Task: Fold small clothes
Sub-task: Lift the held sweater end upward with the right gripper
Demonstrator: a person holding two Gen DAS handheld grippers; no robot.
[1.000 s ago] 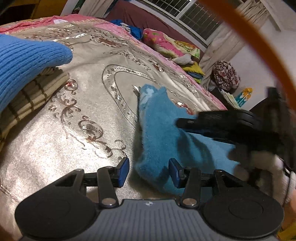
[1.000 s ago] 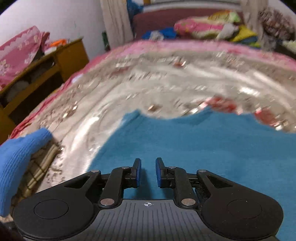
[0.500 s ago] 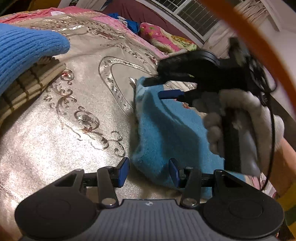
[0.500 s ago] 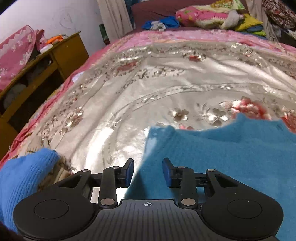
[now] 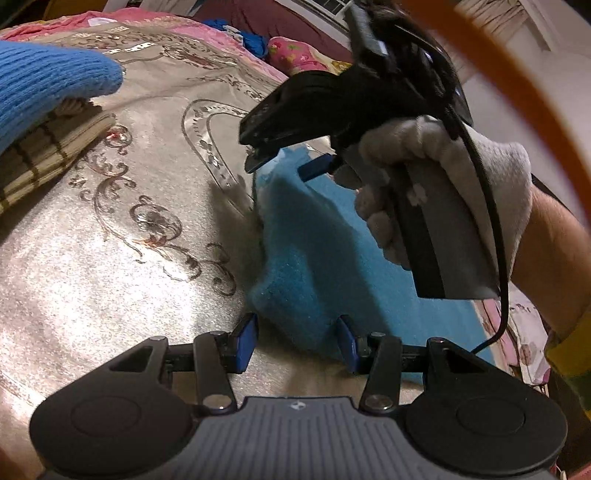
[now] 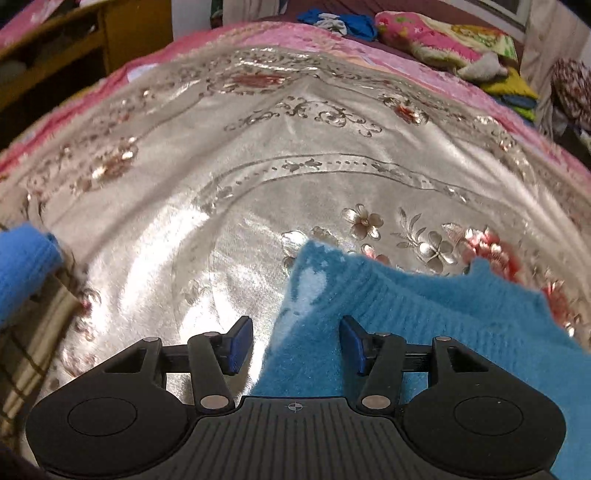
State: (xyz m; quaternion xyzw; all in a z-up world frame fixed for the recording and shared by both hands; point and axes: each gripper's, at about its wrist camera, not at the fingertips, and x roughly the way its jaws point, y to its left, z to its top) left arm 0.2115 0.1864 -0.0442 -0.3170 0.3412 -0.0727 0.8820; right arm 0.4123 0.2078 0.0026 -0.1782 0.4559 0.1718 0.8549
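A teal fuzzy knitted garment point(image 5: 317, 258) lies on the silver embroidered bedspread point(image 5: 129, 206); it also shows in the right wrist view point(image 6: 388, 314). My left gripper point(image 5: 297, 341) is open, its jaws either side of the garment's near corner, low over the bed. My right gripper point(image 6: 295, 347) is open, with the garment's left edge lying between its jaws. In the left wrist view the right gripper point(image 5: 291, 164) hangs above the garment's far corner, held by a gloved hand.
A bright blue knitted piece point(image 5: 44, 92) rests on a folded beige checked cloth point(image 5: 40, 155) at the left; both also show in the right wrist view point(image 6: 22, 269). Pillows and clothes point(image 6: 436, 33) lie at the bed's far end. A wooden cabinet point(image 6: 92, 40) stands far left.
My right gripper has opened wider and moved toward the far corner of the teal garment. The left gripper has stayed open at the near corner.
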